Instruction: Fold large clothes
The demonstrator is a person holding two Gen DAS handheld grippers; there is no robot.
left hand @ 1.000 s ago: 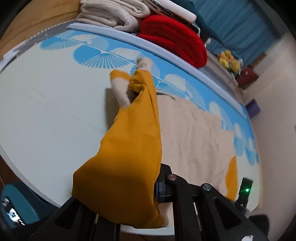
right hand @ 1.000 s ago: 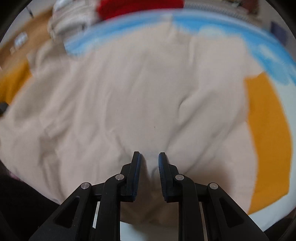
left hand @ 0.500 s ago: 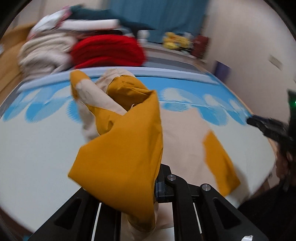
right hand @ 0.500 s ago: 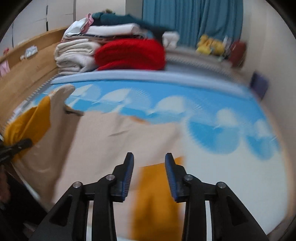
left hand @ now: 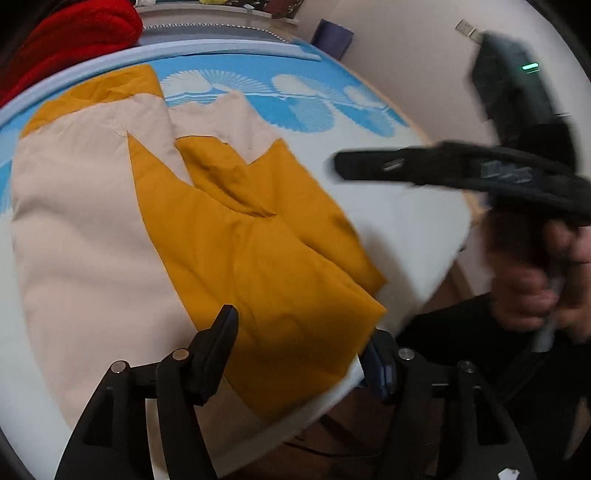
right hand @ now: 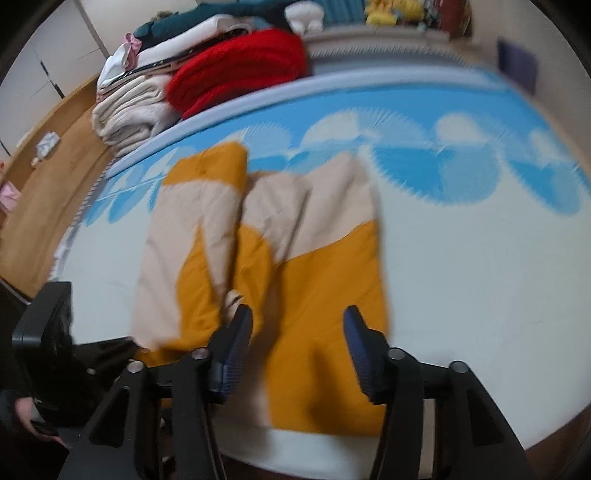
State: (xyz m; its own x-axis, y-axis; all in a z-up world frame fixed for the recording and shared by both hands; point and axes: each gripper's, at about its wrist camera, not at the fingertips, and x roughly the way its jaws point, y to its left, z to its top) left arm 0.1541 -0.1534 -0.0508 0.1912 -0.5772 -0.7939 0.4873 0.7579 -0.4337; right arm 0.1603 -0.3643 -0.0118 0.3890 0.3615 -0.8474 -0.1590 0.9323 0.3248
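Change since a second ago: the mustard sleeve that hung bunched from the left hand-held gripper (left hand: 299, 341) now lies flat, released; the right hand-held gripper (right hand: 297, 345), then nearly closed low over beige cloth, stands higher and wider.

Garment (left hand: 110, 229): beige body with mustard panels, spread on the bed (right hand: 461, 266), sleeves folded in over the middle, lower edge at the near edge of the mattress. Mustard sleeve (left hand: 258, 258) lies diagonally across the body.

Left hand-held gripper: jaws opening, wide apart, nothing pinched; the mustard cloth lies beneath and between the fingers, not gripped.

Right hand-held gripper: jaws opening, wide apart, empty; the garment's mustard hem lies below. In the left wrist view it shows blurred at the right (left hand: 443, 170), held by a hand (left hand: 535, 288).

Bed cover: white with a blue fan pattern, pale blue border at the far side.

Beyond the border: red knit (right hand: 240, 66), folded cream blankets (right hand: 129, 110), further folded items stacked above them.

Left of the bed: wooden panel (right hand: 48, 192).

Far end: yellow plush toys (right hand: 395, 9), partly cut off.
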